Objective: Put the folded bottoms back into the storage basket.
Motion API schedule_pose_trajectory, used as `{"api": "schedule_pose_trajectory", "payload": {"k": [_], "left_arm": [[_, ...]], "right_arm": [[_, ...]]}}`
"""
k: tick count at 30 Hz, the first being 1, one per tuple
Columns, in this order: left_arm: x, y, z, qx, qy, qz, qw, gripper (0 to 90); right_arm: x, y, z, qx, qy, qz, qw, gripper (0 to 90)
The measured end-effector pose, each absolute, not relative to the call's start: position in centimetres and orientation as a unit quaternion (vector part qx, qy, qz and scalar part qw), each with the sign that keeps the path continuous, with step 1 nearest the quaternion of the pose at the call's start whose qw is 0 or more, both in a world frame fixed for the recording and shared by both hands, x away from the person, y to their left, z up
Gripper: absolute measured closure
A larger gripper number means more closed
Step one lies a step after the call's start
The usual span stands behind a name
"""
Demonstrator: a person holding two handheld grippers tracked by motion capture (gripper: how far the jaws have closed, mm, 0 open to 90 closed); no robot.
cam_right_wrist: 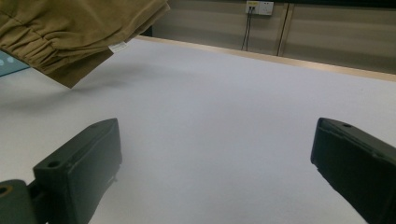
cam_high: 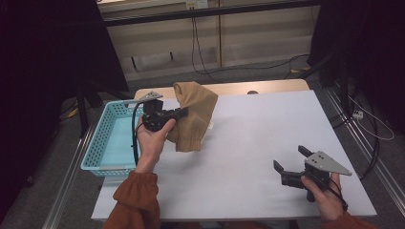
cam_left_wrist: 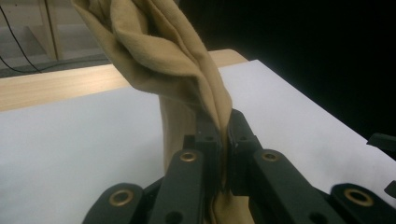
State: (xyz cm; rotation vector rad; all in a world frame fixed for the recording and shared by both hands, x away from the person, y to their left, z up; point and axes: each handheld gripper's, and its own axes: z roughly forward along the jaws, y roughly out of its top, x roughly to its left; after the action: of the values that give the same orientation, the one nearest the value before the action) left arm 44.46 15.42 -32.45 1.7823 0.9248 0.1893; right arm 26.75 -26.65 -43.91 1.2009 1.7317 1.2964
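A tan garment [cam_high: 193,114] with a gathered elastic hem hangs in the air above the white table's left part. My left gripper [cam_high: 183,112] is shut on a fold of it; in the left gripper view the cloth [cam_left_wrist: 159,56] rises out of the closed jaws, pinched where they meet [cam_left_wrist: 224,128]. My right gripper [cam_high: 289,160] stands open near the table's front right, nothing between its jaws. In the right gripper view the garment's hem [cam_right_wrist: 56,42] hangs at the top left, a small white label [cam_right_wrist: 119,46] on it, well beyond the open gripper [cam_right_wrist: 215,158].
A light blue plastic basket [cam_high: 98,148] sits at the table's left edge, beside the left hand. The white tabletop [cam_high: 258,133] spreads between the grippers, with a wooden strip [cam_high: 267,87] along its far edge. Cables and dark stands lie on the floor beyond.
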Motion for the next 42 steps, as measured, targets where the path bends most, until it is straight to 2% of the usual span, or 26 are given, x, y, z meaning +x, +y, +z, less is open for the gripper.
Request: {"api": "schedule_pose_trajectory", "payload": {"k": [42], "left_arm": [[42.6, 21.2, -28.0, 0.73, 0.381, 0.093, 0.559, 86.1]], "right_arm": [[26.6, -26.7, -43.8, 0.457, 0.661, 0.496, 0.329, 1.7]]}}
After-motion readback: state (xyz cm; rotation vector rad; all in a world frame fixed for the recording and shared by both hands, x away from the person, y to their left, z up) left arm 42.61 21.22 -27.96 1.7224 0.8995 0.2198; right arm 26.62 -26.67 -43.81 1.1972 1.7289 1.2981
